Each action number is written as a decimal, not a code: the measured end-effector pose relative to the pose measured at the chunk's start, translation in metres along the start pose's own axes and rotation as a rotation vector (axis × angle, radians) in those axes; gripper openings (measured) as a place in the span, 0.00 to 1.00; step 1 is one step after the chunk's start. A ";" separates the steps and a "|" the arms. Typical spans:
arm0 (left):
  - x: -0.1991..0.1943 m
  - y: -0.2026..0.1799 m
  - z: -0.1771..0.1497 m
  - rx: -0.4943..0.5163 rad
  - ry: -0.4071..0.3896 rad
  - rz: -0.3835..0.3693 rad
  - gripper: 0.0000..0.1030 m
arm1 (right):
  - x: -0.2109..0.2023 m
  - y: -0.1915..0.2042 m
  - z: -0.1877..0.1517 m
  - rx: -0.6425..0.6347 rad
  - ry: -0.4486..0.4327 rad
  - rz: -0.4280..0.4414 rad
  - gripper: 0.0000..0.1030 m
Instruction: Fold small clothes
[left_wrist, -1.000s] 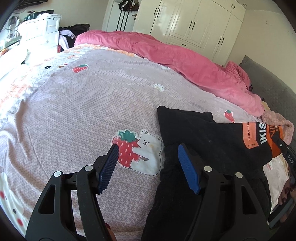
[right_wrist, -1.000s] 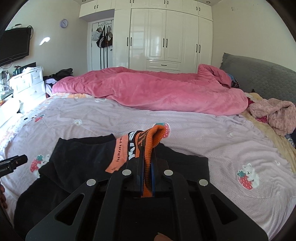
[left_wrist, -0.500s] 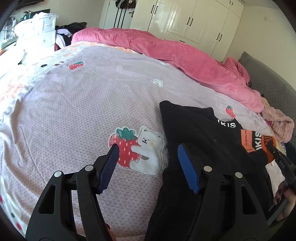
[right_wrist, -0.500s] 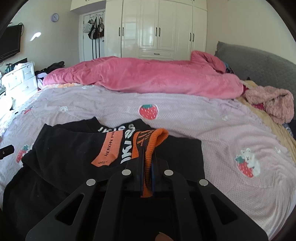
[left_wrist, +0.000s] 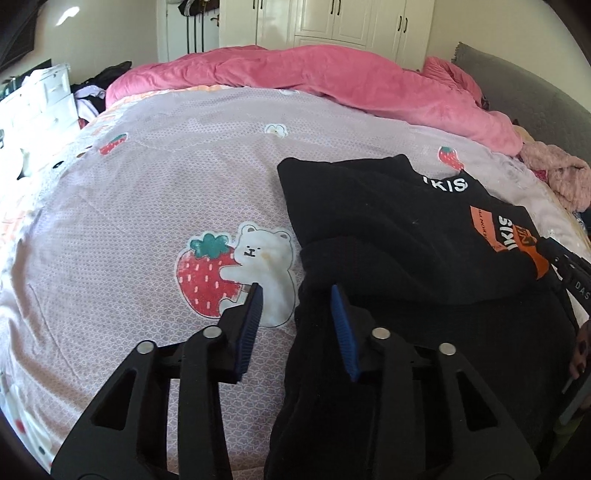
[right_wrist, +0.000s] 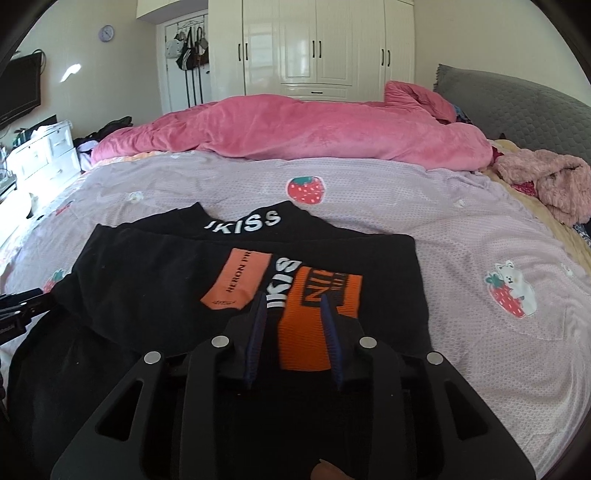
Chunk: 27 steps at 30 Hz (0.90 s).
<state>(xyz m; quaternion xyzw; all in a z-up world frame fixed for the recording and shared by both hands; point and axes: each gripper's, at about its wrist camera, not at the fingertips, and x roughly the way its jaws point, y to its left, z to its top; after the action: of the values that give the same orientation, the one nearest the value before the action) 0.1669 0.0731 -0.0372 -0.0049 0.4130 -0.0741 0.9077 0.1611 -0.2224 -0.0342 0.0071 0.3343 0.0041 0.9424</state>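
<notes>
1. Blue-padded fingers on the left gripper (left_wrist: 295, 314) stand well apart, holding nothing; one finger hangs over the bear print (left_wrist: 264, 258), the other over the near-left edge of the black garment (left_wrist: 388, 240).
2. Right gripper (right_wrist: 293, 325) is parted too, its jaws moderately wide, gripping nothing; the orange cuff (right_wrist: 317, 321) lies flat between and just beyond the tips; whether the pads touch it I cannot tell.
3. One black garment (right_wrist: 147, 288) lies on the bed, near the front edge, partly folded with a sleeve laid across the body; one orange patch (right_wrist: 236, 280) sits beside the cuff; white "KISS" lettering shows twice, at the collar (right_wrist: 242, 223) and on the sleeve.
4. In the right view, the left gripper's tip peeks in at the left edge (right_wrist: 18, 302).
5. One lilac sheet (left_wrist: 166, 192) covers the bed, printed with strawberries and bears; one pink duvet (right_wrist: 295, 133) is heaped along the far side; one pale pink fuzzy bundle (right_wrist: 550, 181) sits at the right.
6. One grey headboard (right_wrist: 517, 103) stands right; one white wardrobe (right_wrist: 314, 48) behind; one white drawer unit (right_wrist: 40, 151), one dark screen (right_wrist: 18, 88) and one wall clock (right_wrist: 106, 33) are left.
</notes>
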 end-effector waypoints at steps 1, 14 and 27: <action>0.002 -0.002 0.000 0.021 0.006 0.000 0.23 | 0.001 0.002 0.000 -0.005 0.003 0.007 0.32; 0.012 -0.019 -0.001 0.077 0.015 -0.021 0.04 | 0.024 -0.002 -0.006 0.026 0.098 0.044 0.35; -0.002 -0.015 -0.009 0.069 0.052 -0.002 0.04 | 0.027 -0.015 -0.014 0.072 0.127 0.053 0.37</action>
<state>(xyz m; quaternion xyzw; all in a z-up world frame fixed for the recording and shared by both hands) 0.1562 0.0587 -0.0406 0.0280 0.4335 -0.0893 0.8963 0.1735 -0.2368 -0.0627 0.0494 0.3932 0.0175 0.9180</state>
